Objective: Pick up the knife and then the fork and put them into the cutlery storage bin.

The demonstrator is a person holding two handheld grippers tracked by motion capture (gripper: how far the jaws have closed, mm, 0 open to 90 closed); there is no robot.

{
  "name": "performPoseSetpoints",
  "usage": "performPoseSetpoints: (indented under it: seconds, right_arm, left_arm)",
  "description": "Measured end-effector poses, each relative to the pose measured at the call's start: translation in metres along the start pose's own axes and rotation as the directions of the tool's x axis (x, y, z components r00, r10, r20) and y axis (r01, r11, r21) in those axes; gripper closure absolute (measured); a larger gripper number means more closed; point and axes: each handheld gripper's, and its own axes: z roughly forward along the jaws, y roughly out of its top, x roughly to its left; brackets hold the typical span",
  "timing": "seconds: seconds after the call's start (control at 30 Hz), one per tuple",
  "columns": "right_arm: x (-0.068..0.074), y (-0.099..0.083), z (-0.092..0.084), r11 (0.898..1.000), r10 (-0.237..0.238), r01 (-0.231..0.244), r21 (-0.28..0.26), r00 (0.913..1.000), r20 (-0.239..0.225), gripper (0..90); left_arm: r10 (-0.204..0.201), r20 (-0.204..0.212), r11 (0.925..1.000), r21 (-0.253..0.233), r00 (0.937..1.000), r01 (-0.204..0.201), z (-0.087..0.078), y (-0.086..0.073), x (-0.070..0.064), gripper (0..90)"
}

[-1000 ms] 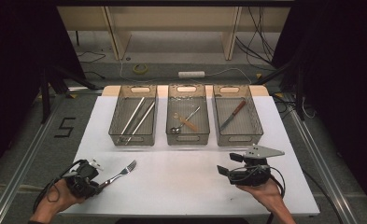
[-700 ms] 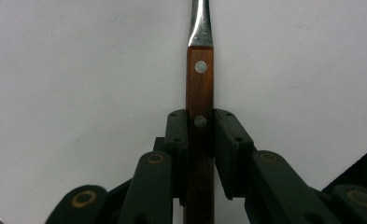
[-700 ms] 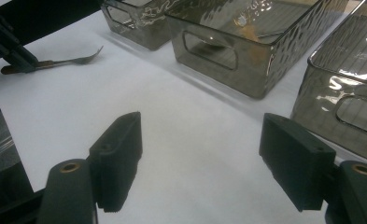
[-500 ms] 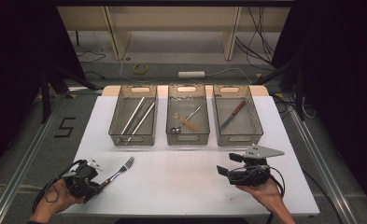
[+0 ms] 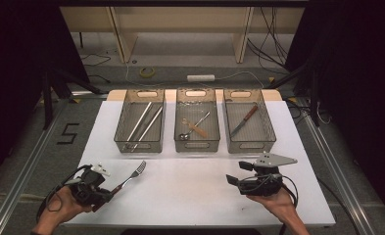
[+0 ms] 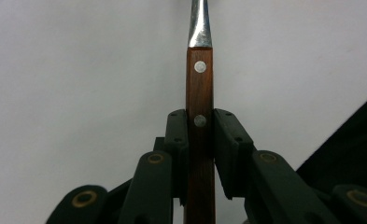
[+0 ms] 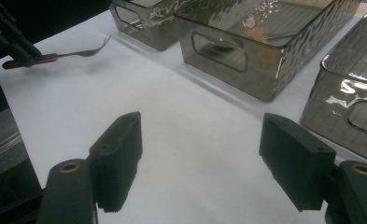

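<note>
- The left hand-held gripper (image 5: 106, 196) sat near the bench's front left corner, its jaws clamped on the wooden handle of a fork (image 6: 200, 107), with the pads pressing on both flat sides.
- The fork (image 5: 129, 178) pointed away from the front edge toward the three bins, tines up off the white bench (image 5: 180, 196).
- The right hand-held gripper (image 7: 209, 163) rested near the front right corner with its jaws wide apart and nothing between them.
- The left bin (image 5: 140, 121) held long metal pieces, the middle bin (image 5: 197, 122) mixed cutlery, and the right bin (image 5: 249, 122) a knife.
- Risk: the grip sat low on the handle, so the long front end could probably swing or slip if the hand tilted quickly.
- Risk: the tines could catch a bin's near rim if carried in too low, shoving the bin back.
</note>
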Motion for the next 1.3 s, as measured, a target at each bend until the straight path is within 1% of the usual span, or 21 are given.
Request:
performPoseSetpoints:
  seconds: [0.1,0.13,0.2,0.3,0.43,0.5,0.57,0.6,0.67,0.7,0.8,0.87,0.9,0.97,1.03,1.1,1.13,1.17,1.2,1.23,1.3]
  right_arm:
    - [0.003,0.001,0.001,1.0,-0.01,0.01,0.002,0.9999,-0.008,30.9]
    - [0.004,0.001,0.001,1.0,-0.016,0.016,0.002,0.9998,-0.011,30.9]
    - [0.008,0.002,0.002,1.0,-0.03,0.03,0.003,0.9994,-0.017,30.8]
    - [0.013,0.003,0.003,0.999,-0.052,0.052,0.005,0.9982,-0.029,30.1]
    - [0.023,0.004,0.006,0.996,-0.089,0.089,0.008,0.9947,-0.052,29.0]
    - [0.029,0.005,0.009,0.993,-0.114,0.115,0.017,0.9916,-0.061,28.3]
    - [0.035,0.005,0.011,0.99,-0.139,0.141,0.021,0.9874,-0.074,28.2]
    - [0.038,0.005,0.013,0.988,-0.151,0.153,0.024,0.9853,-0.081,28.2]
    - [0.044,0.006,0.015,0.983,-0.179,0.182,0.03,0.9798,-0.09,28.2]
    - [0.047,0.006,0.017,0.979,-0.196,0.199,0.031,0.9764,-0.092,28.2]
    - [0.055,0.007,0.019,0.971,-0.233,0.238,0.028,0.9658,-0.114,28.3]
    - [0.061,0.007,0.021,0.964,-0.261,0.266,0.028,0.957,-0.127,28.3]
    - [0.064,0.008,0.022,0.959,-0.275,0.281,0.028,0.9523,-0.133,28.3]
    - [0.07,0.008,0.025,0.951,-0.301,0.307,0.024,0.9437,-0.138,28.5]
    - [0.076,0.008,0.028,0.939,-0.335,0.342,0.03,0.9321,-0.136,28.6]
    - [0.081,0.008,0.03,0.925,-0.369,0.378,0.038,0.9191,-0.137,28.8]
    - [0.083,0.008,0.032,0.917,-0.39,0.398,0.04,0.9116,-0.13,29.0]
    - [0.085,0.008,0.034,0.911,-0.402,0.411,0.042,0.9053,-0.137,29.1]
    - [0.087,0.008,0.036,0.906,-0.413,0.422,0.045,0.9013,-0.131,29.5]
    - [0.09,0.007,0.038,0.898,-0.431,0.438,0.045,0.894,-0.124,29.7]
    - [0.094,0.008,0.044,0.881,-0.459,0.469,0.06,0.8787,-0.132,29.9]
  left_arm:
    - [0.011,0.025,0.9997,-0.022,0.9996,-0.01,-0.002,0.008,-0.009,76.0]
    - [0.023,0.034,0.9995,-0.024,0.9992,-0.022,-0.002,0.012,-0.012,75.9]
    - [0.033,0.049,0.9988,-0.037,0.9982,-0.031,-0.001,0.019,-0.02,75.9]
    - [0.064,0.074,0.9974,-0.038,0.9952,-0.061,0.003,0.033,-0.03,75.9]
    - [0.115,0.107,0.9931,-0.035,0.9876,-0.112,0.008,0.052,-0.042,75.9]
    - [0.135,0.122,0.9907,-0.034,0.9833,-0.132,0.01,0.062,-0.048,75.9]
    - [0.156,0.128,0.9876,-0.037,0.9793,-0.153,0.012,0.073,-0.055,75.9]
    - [0.176,0.131,0.9843,-0.033,0.9756,-0.173,0.013,0.078,-0.058,75.9]
    - [0.199,0.145,0.9801,-0.034,0.9693,-0.196,0.015,0.089,-0.065,75.9]
    - [0.206,0.156,0.9786,-0.035,0.9661,-0.203,0.015,0.094,-0.069,75.9]
    - [0.241,0.17,0.9705,-0.032,0.9556,-0.239,0.019,0.108,-0.078,75.9]
    - [0.25,0.179,0.9682,-0.033,0.9515,-0.248,0.02,0.116,-0.083,75.9]
    - [0.259,0.189,0.9656,-0.026,0.9474,-0.259,0.021,0.119,-0.085,75.9]
    - [0.265,0.201,0.9637,-0.025,0.943,-0.266,0.025,0.124,-0.09,75.9]
    - [0.279,0.213,0.9591,-0.011,0.9365,-0.283,0.029,0.128,-0.095,75.9]
    - [0.282,0.223,0.9573,-0.001,0.9331,-0.289,0.032,0.131,-0.099,75.9]
    - [0.29,0.223,0.9545,0.004,0.9306,-0.298,0.033,0.133,-0.101,75.9]
    - [0.294,0.228,0.953,0.006,0.9284,-0.303,0.034,0.134,-0.103,75.9]
    - [0.299,0.235,0.9505,0.011,0.9248,-0.311,0.034,0.136,-0.105,75.9]
    - [0.305,0.235,0.9486,0.009,0.9228,-0.316,0.035,0.137,-0.107,75.9]
    - [0.311,0.247,0.9455,0.017,0.9177,-0.325,0.036,0.139,-0.11,75.9]
